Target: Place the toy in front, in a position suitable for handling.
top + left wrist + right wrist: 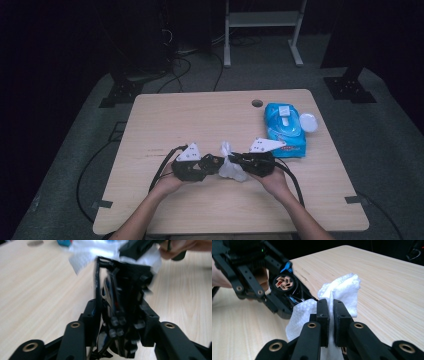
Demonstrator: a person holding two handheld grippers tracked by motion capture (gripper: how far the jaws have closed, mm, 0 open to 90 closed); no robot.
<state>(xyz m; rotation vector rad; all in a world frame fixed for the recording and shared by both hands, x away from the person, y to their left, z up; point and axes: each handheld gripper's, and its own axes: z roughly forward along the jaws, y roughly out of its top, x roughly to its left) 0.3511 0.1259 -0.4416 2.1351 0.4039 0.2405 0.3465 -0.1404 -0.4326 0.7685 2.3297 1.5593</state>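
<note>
At table centre, R gripper [331,315] clamped on white wipe [342,290], L gripper [122,285] clamped on black device [120,310].

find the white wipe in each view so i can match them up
High view: white wipe low centre, between the two grippers.
Left gripper view: top centre, blurred, beyond the black object in the jaws.
Right gripper view: centre, pinched by the right gripper.
Shared landmark: the wooden table.

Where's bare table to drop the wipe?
Free: the light wooden table left of the blue wipes pack, from the far edge's round hole down to the claws; also the near strip by the forearms. Crowded: mid-table, where the left claw and right claw meet at the white wipe.
</note>
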